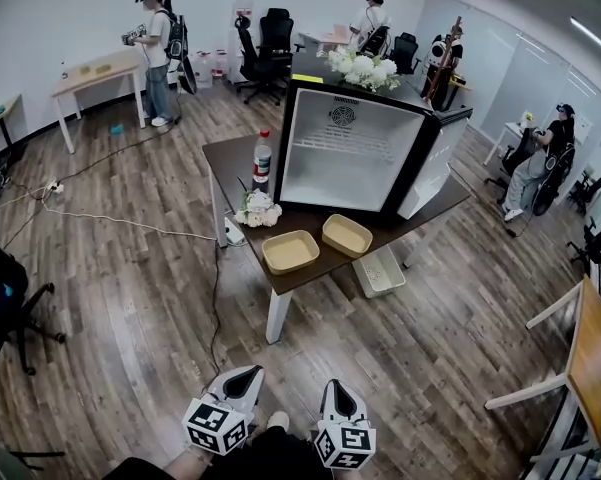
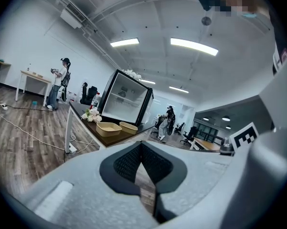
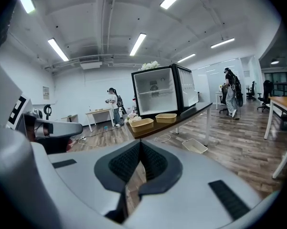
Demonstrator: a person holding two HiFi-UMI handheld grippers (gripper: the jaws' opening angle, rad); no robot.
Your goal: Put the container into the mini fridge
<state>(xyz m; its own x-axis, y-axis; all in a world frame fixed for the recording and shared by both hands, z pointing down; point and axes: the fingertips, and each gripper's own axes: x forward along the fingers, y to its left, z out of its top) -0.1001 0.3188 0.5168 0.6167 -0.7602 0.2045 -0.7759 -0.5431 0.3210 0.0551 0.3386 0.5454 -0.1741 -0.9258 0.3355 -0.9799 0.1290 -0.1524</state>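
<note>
The left gripper (image 1: 242, 376) and right gripper (image 1: 336, 388) are both closed tight with nothing between the jaws, held low, well apart from the bench (image 1: 225, 158). On its near edge a container (image 1: 290, 251) sits beside a second container (image 1: 347, 235) (both empty), just before the open fridge (image 1: 345, 148).

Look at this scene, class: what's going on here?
A person holds a left gripper and a right gripper, both shut and empty, standing back from the dark table. On it sits the mini fridge, door open, with a tan container and a second container in front, beside a bottle and flowers. Neither is picked up yet.
</note>
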